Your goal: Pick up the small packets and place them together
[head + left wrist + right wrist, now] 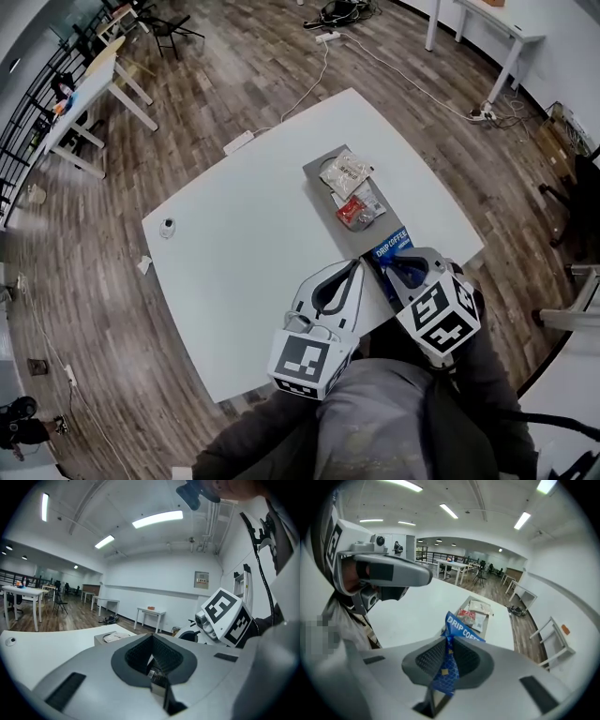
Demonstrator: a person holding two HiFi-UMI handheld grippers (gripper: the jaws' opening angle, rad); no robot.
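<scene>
A blue drip-coffee packet (389,247) (461,627) hangs above the near end of a grey tray (323,169), and my right gripper (401,265) (449,641) is shut on its lower edge. Farther along the tray lie a red packet (354,214) (466,616) and a white packet (347,173) (480,606). My left gripper (354,269) (152,639) hovers just left of the right one over the white table (244,244), its jaws together with nothing between them. The left gripper view shows the tray (101,640) and the right gripper's marker cube (225,616).
A small round white object (167,227) sits on the table's left part, and a paper scrap (143,264) lies at its left edge. A power strip (238,142) and cable lie on the wooden floor beyond. Other desks (94,89) stand far off.
</scene>
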